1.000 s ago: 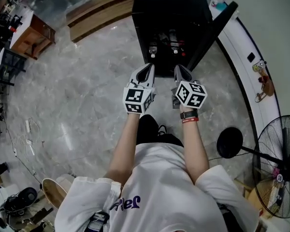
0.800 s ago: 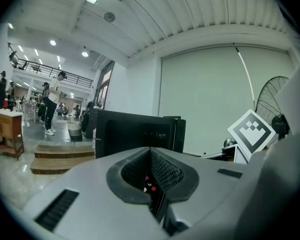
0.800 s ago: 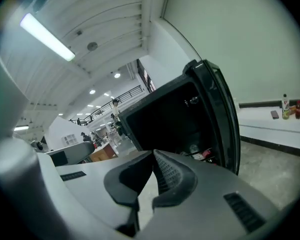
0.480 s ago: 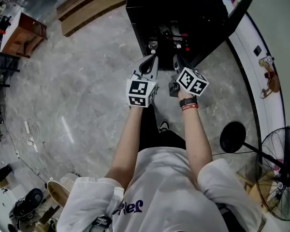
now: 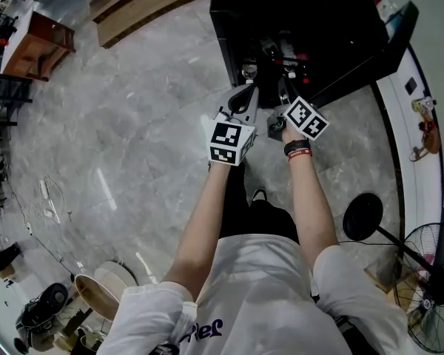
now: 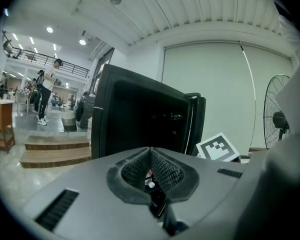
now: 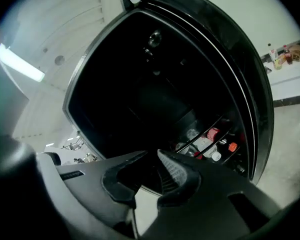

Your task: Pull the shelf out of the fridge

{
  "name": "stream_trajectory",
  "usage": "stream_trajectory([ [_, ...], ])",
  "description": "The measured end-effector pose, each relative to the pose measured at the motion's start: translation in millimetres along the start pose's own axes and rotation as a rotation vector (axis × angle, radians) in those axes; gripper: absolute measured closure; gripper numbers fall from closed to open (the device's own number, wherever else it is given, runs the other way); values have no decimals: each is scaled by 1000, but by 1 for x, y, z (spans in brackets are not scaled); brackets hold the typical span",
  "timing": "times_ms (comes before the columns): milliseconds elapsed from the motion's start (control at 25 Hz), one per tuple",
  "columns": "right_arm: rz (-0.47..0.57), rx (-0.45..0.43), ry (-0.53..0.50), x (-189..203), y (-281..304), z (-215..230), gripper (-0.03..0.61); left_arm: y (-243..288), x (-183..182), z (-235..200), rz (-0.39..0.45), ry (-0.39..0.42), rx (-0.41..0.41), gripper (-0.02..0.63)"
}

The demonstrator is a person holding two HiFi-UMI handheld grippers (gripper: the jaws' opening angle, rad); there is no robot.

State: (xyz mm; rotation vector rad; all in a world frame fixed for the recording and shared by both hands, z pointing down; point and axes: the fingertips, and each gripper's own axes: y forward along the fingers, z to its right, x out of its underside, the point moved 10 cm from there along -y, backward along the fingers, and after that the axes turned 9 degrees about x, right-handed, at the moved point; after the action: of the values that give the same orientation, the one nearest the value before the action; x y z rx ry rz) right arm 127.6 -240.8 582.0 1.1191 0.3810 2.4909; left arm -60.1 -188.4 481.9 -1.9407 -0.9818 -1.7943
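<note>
A black fridge (image 5: 296,13) stands open on the floor, its door (image 5: 374,46) swung to the right. Low inside, a wire shelf (image 7: 210,136) carries several capped bottles (image 5: 277,56). My left gripper (image 5: 246,96) hovers just before the opening with its jaws shut and nothing in them; in the left gripper view its tips (image 6: 151,151) meet in front of the fridge (image 6: 140,119). My right gripper (image 5: 284,89) sits beside it at the fridge's mouth. Its jaws (image 7: 151,155) are opening, a narrow gap shows, and nothing lies between them; the shelf is beyond them, untouched.
A standing fan (image 5: 429,272) and its round black base (image 5: 362,217) are at the right. A white ledge (image 5: 418,124) runs behind the fridge door. Wooden steps (image 5: 148,6) and a wooden desk (image 5: 29,46) lie at the far left, beyond grey marble floor (image 5: 133,139).
Both grippers have moved forward, from the floor in front of the fridge up to its open mouth.
</note>
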Motion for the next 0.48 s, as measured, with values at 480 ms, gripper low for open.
stream_trajectory([
  [480, 4, -12, 197, 24, 94, 45, 488, 51, 31, -50, 7, 16, 24, 594],
])
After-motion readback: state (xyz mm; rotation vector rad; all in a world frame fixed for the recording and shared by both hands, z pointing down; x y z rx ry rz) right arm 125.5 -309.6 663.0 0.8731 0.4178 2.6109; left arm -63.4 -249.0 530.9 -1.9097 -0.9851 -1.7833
